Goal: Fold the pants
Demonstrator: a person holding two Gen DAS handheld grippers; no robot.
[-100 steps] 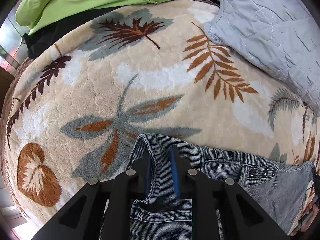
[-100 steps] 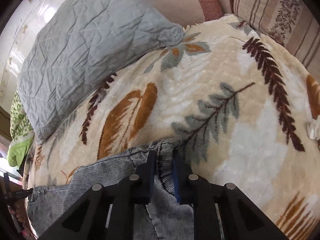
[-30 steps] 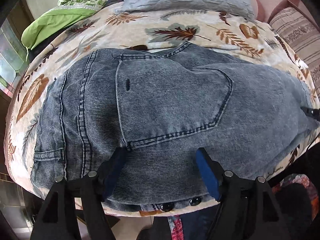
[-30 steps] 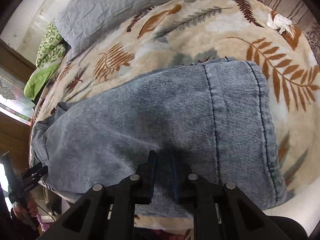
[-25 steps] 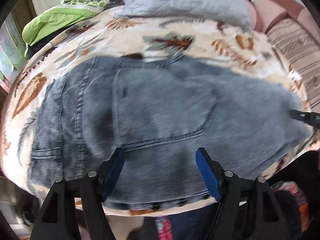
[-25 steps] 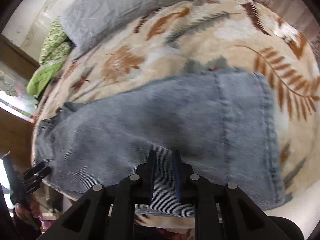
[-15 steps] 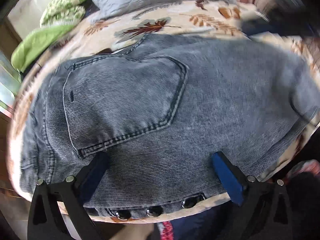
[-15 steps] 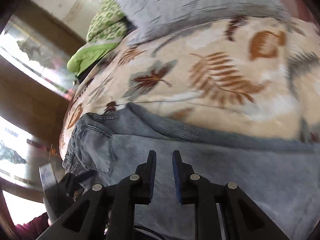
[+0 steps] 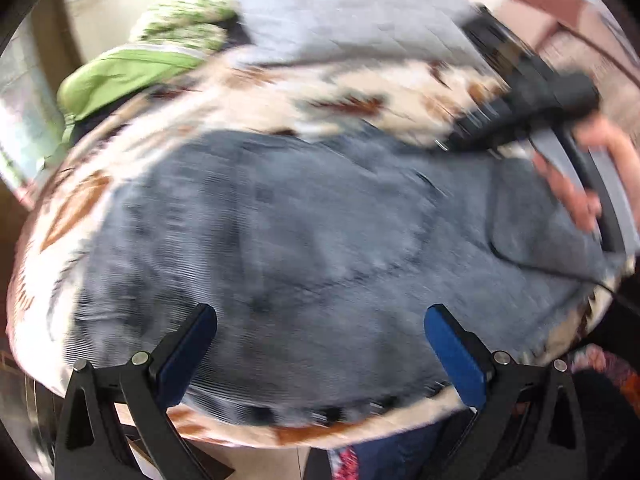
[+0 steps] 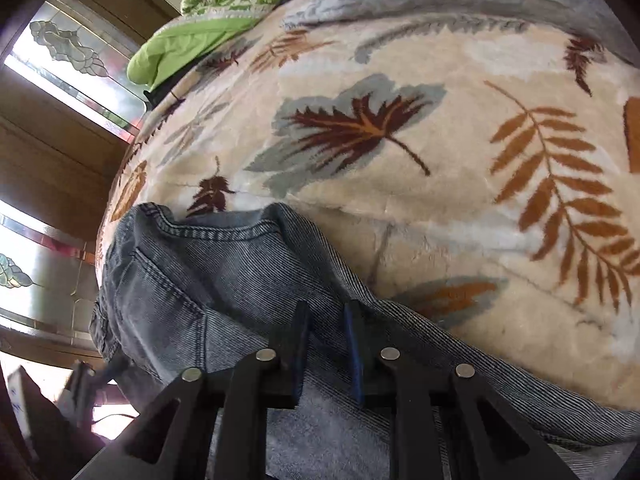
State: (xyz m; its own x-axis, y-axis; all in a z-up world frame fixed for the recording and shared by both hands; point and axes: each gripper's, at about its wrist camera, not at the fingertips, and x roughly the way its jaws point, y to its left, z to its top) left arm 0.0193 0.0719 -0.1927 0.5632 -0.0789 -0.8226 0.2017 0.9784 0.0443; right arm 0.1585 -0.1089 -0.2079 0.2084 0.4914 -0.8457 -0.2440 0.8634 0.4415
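Jeans (image 9: 304, 248) lie folded on the blanket (image 10: 460, 184), long axis across the near edge. Left gripper (image 9: 320, 344) is spread wide above the near edge, nothing held. Right gripper (image 10: 326, 344), narrow and just opening, straddles the far fold edge; grip cannot be told.

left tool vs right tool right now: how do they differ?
Opening: the left tool stands wide open, while the right tool shows only a narrow slot.
Grip: the left tool's pads press on nothing. Whether the right tool pinches denim is unclear.
Place: the left tool is over the middle of the jeans, and the right tool is at their far edge, near the leaf-print blanket.
Shared: black frames, blue pads, both aimed down at the jeans.
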